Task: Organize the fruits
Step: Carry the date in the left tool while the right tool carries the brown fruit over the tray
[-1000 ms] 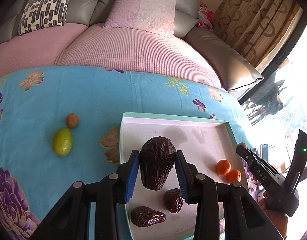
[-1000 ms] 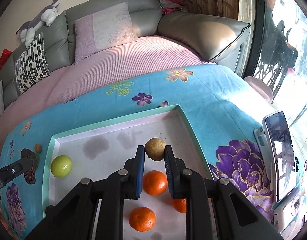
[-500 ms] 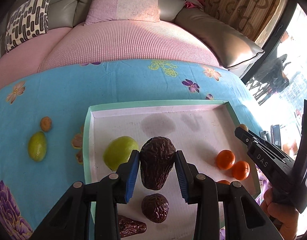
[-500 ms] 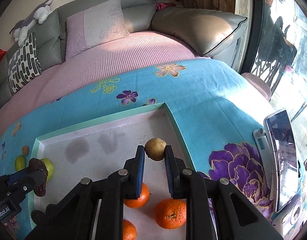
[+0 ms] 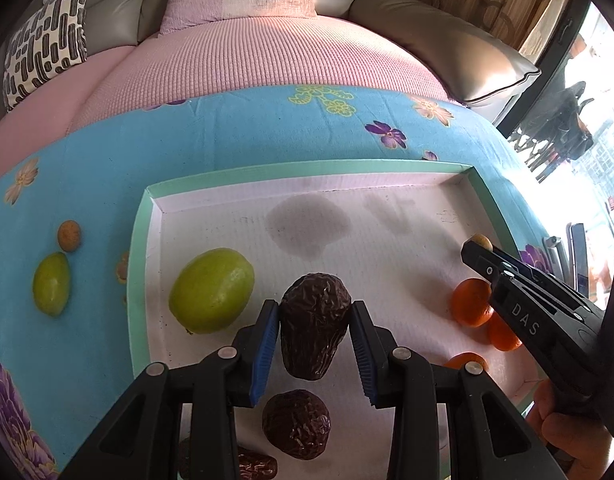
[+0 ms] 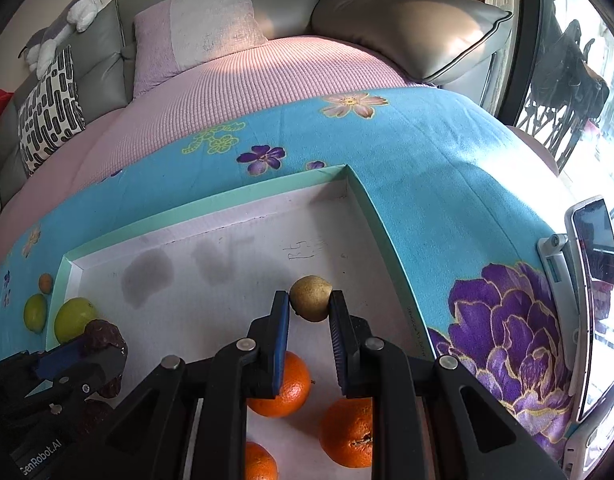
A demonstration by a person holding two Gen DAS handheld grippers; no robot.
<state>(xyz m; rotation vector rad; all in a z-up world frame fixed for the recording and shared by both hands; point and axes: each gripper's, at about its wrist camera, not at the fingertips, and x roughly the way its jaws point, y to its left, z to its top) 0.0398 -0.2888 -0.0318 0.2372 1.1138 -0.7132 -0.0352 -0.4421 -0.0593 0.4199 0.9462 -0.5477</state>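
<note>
Both claws loaded over the tray, fruit grouped by kind.

The left claw is clamped on a dark wrinkled fruit, held above its likes at lower centre. The right claw is clamped on a small brown fruit, held above the oranges; the tray is seemingly sorted into zones.

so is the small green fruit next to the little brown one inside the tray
No, the small green oval fruit and the little round brown fruit lie on the blue flowered cloth, outside the mint-rimmed white tray.
</note>
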